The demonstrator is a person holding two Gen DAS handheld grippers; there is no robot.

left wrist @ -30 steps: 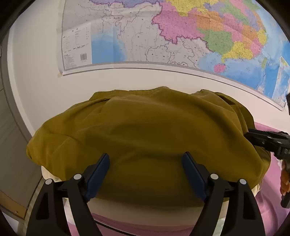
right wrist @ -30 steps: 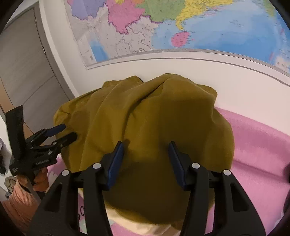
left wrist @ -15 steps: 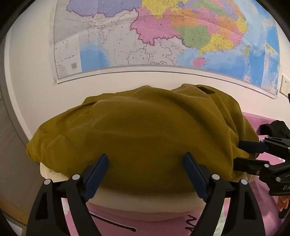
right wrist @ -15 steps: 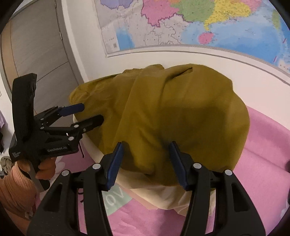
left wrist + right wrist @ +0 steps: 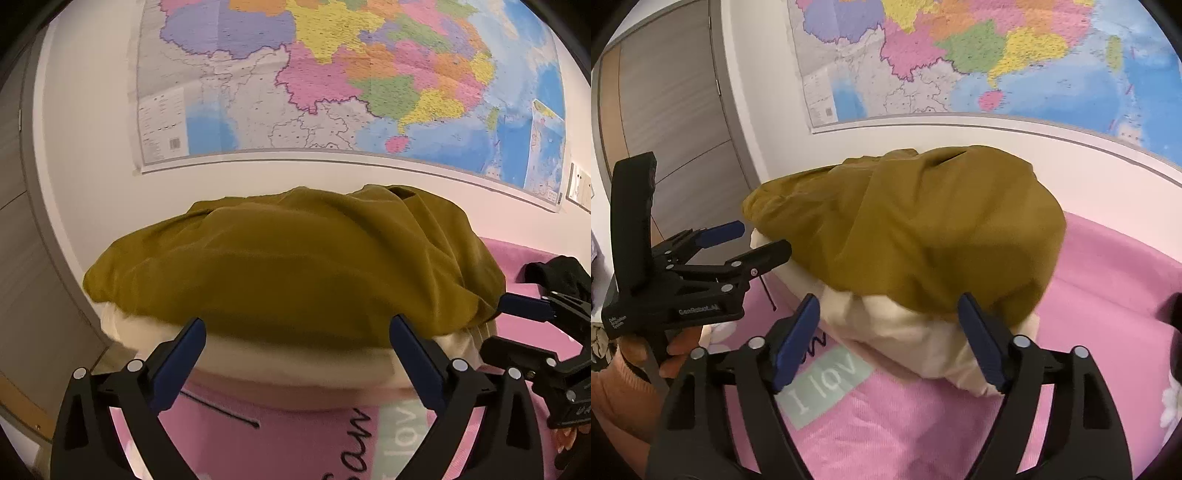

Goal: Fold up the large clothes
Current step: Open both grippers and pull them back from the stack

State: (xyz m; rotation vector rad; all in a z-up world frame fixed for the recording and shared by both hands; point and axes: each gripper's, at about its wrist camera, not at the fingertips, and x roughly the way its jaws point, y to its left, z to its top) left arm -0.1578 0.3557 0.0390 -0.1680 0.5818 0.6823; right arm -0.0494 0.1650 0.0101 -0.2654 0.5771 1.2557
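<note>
Both grippers are backing away from the mustard garment, which is lying in a folded heap on a cream pillow on the pink bed (against the map wall). The left gripper and right gripper have just been opening their fingers, now wide and empty, so this fold is probably finished.

Garment lies on pillow, pillow on blanket; map on wall behind, door at left.
</note>
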